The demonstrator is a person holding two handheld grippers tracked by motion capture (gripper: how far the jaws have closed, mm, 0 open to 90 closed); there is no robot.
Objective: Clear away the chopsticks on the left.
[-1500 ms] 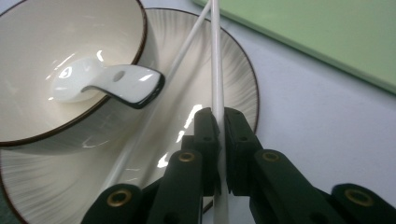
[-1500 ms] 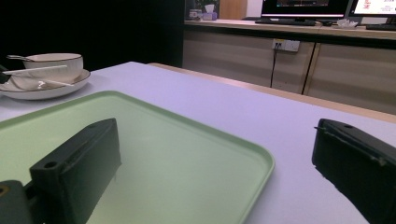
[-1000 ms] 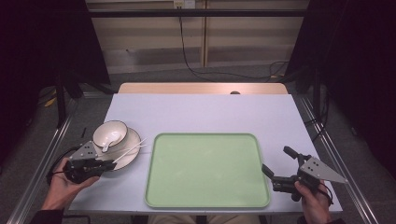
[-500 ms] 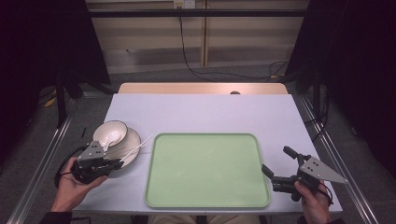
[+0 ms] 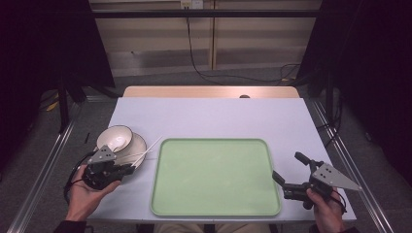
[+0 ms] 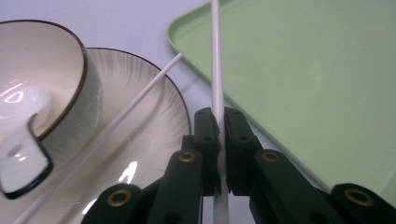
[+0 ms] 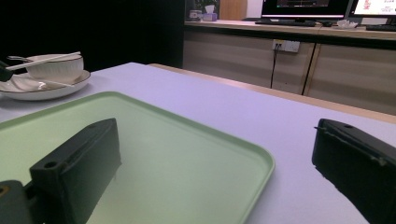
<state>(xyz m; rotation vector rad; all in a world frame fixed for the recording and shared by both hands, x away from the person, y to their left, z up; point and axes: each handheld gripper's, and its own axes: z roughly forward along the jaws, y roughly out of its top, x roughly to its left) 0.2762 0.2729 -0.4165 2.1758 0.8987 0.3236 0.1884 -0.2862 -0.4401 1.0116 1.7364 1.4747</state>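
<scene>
Nearby, left tool [image 6: 221, 122] clamped on chopstick [image 6: 216, 60] (second chopstick [image 6: 140, 95] across plate [image 6: 154, 135]), beside tray [image 6: 299, 74].

A pale table [image 5: 209, 116] carries a green tray [image 5: 214, 177] and plate [image 5: 138, 145]

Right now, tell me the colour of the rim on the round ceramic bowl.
Dark brown rim on a cream round ceramic bowl; clearest in the left gripper view.
</scene>
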